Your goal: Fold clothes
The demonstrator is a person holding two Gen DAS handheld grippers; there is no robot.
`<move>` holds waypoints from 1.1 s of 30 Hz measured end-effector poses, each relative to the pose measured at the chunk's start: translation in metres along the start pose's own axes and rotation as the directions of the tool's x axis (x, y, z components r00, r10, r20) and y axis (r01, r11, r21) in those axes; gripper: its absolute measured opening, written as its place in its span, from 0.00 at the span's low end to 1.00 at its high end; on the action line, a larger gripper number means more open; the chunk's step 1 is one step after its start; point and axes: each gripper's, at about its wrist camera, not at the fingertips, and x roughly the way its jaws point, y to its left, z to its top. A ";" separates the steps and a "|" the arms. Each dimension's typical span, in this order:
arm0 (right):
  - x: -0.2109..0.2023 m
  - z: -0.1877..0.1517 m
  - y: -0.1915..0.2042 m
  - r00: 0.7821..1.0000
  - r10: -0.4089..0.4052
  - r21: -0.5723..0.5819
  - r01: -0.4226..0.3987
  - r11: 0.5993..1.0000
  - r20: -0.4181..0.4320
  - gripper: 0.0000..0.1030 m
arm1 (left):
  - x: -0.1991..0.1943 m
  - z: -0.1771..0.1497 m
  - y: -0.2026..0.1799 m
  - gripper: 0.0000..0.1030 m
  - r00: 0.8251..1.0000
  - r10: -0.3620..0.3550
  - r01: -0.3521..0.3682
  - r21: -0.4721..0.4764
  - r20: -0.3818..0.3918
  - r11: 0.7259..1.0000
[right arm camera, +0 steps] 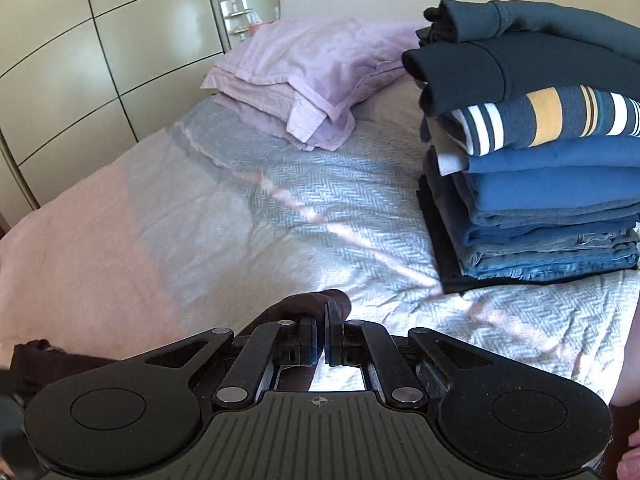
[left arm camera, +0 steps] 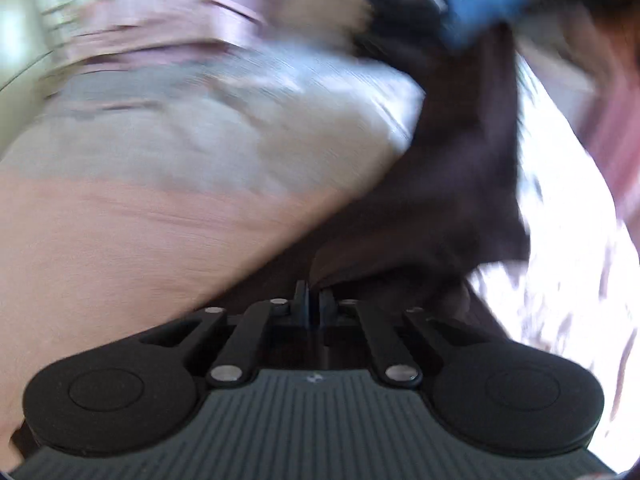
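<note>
A dark brown garment [left arm camera: 452, 200] hangs stretched between both grippers above the bed. My left gripper [left arm camera: 314, 300] is shut on one edge of it; the cloth runs up and right to the other gripper [left arm camera: 480, 8], seen blurred at the top. In the right wrist view my right gripper [right arm camera: 320, 320] is shut on a bunched bit of the same dark cloth [right arm camera: 316, 304]; more of it trails at the lower left [right arm camera: 44, 360]. The left wrist view is motion-blurred.
A tall stack of folded clothes [right arm camera: 540, 160], mostly blue and dark, stands on the bed at the right. Lilac pillows [right arm camera: 304, 76] lie at the head. The grey herringbone bedspread [right arm camera: 280, 208] and a pink sheet [right arm camera: 80, 248] cover the bed. A wardrobe [right arm camera: 80, 60] stands left.
</note>
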 end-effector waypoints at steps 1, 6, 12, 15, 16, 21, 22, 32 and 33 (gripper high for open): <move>-0.003 0.000 0.003 1.000 0.007 0.004 -0.007 1.000 0.002 0.02 | -0.031 0.001 0.023 0.03 0.998 0.056 -0.054 -0.055 0.036 0.997; -0.017 0.018 0.019 0.999 0.034 0.027 -0.035 0.999 0.033 0.02 | -0.215 -0.030 0.141 0.02 0.831 0.551 -0.514 -0.277 0.071 0.812; -0.027 0.038 0.042 0.996 0.032 -0.079 -0.026 0.997 0.082 0.01 | -0.392 -0.145 0.214 0.14 0.447 0.859 -0.847 -0.425 -0.248 0.319; -0.007 0.032 0.044 1.000 -0.023 -0.072 0.024 0.997 0.013 0.02 | -0.405 -0.222 0.226 0.26 0.397 0.764 -0.878 -0.454 -0.508 0.154; 0.004 0.027 0.042 0.998 -0.051 -0.041 0.049 0.998 -0.049 0.02 | -0.399 -0.245 0.224 0.22 0.395 0.716 -0.882 -0.454 -0.575 0.122; 0.001 -0.018 0.055 0.981 -0.055 0.078 0.070 0.994 -0.186 0.25 | -0.340 -0.291 0.161 0.26 0.513 0.594 -0.852 -0.449 -0.619 0.268; -0.007 -0.028 0.067 0.980 -0.026 0.040 0.034 0.999 -0.197 0.30 | -0.326 -0.291 0.144 0.27 0.565 0.575 -0.822 -0.462 -0.592 0.332; -0.004 -0.124 0.250 0.757 0.432 -0.418 -0.639 0.645 -0.490 0.64 | -0.170 -0.241 0.023 0.52 0.950 0.213 -0.280 -0.320 -0.228 0.905; 0.003 -0.134 0.271 0.714 0.457 -0.445 -0.694 0.566 -0.531 0.68 | -0.166 -0.241 0.020 0.52 0.955 0.201 -0.263 -0.311 -0.218 0.913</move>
